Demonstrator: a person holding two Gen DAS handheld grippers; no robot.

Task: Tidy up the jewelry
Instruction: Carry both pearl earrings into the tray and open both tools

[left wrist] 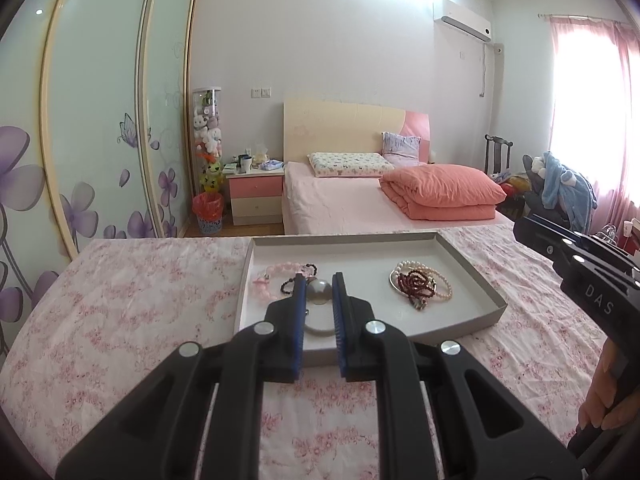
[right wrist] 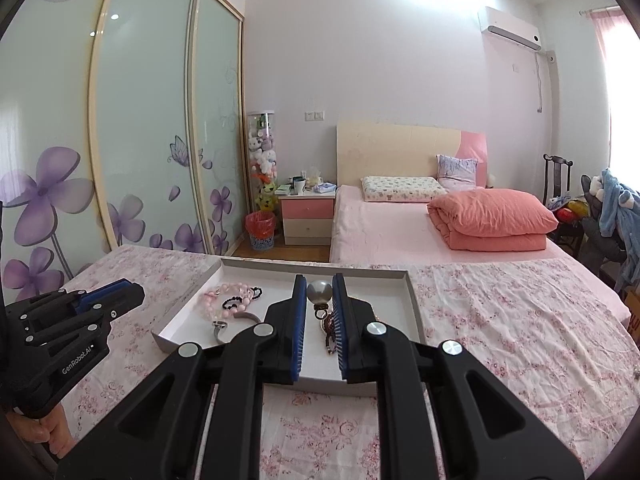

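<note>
A shallow white tray [left wrist: 472, 280] lies on the floral cloth and holds jewelry. On its left are a pink bead bracelet [left wrist: 276, 272] and a dark bead bracelet [left wrist: 288, 285]. On its right is a heap of pearl and dark red bead strands [left wrist: 420, 284]. My left gripper [left wrist: 319, 292] has a silver grey ball [left wrist: 319, 291] between its pads, with a silver ring below it. My right gripper [right wrist: 319, 292] likewise has a silver ball [right wrist: 319, 291] between its pads, above dark beads [right wrist: 330, 326]. The tray also shows in the right wrist view [right wrist: 412, 300].
The work surface is a table with pink floral cloth [left wrist: 140, 300]. Behind it stands a bed [left wrist: 360, 204] with a folded orange quilt [left wrist: 440, 192]. A sliding wardrobe [left wrist: 100, 120] is on the left, a chair with clothes [left wrist: 560, 188] on the right.
</note>
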